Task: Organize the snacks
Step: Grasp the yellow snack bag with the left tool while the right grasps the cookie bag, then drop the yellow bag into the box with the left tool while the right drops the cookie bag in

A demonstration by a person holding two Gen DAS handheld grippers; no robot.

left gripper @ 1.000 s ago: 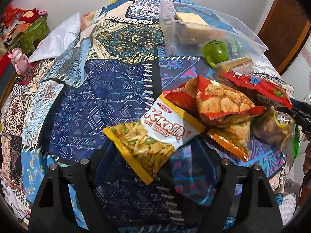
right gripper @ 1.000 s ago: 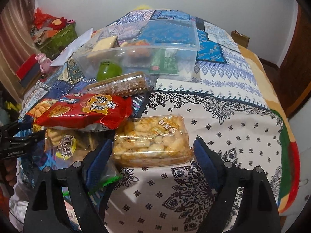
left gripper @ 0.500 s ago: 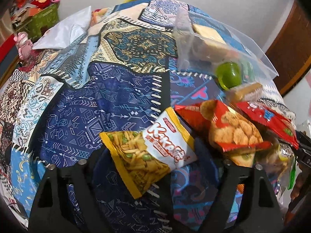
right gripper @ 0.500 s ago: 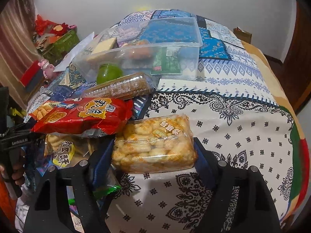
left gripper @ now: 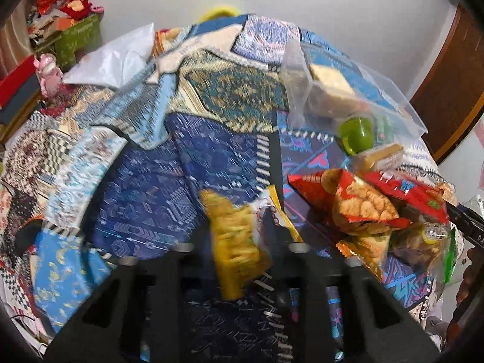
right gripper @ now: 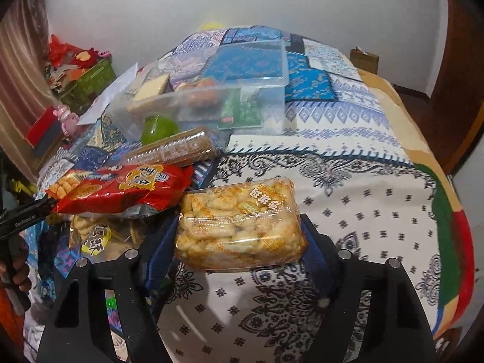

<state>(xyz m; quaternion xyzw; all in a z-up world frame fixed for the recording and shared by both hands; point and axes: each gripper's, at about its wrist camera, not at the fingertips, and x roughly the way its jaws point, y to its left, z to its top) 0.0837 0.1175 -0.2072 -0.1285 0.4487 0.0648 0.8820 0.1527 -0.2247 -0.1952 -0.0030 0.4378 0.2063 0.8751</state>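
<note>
My left gripper [left gripper: 239,236] is shut on a yellow-and-white snack bag [left gripper: 236,242], squeezed on edge and lifted off the patterned bedspread; the view is blurred. My right gripper [right gripper: 239,236] is shut on a clear pack of golden biscuits [right gripper: 239,227], held a little above the bedspread. A clear plastic bin [right gripper: 211,96] with several snacks inside stands farther back; it also shows in the left wrist view [left gripper: 348,90]. A red biscuit bag [right gripper: 121,187], a brown cracker sleeve [right gripper: 172,151] and a green cup [right gripper: 158,128] lie between.
More snack bags are piled at the right of the left wrist view [left gripper: 378,211]. A white plastic sheet [left gripper: 115,60] lies at the far left of the bed. A green box with clutter [right gripper: 87,81] stands beside the bed. The bed edge [right gripper: 453,227] drops at right.
My left gripper has closed on the yellow snack bag and raised it, crumpling it upright. My right gripper has closed on the biscuit pack and lifted it slightly.
</note>
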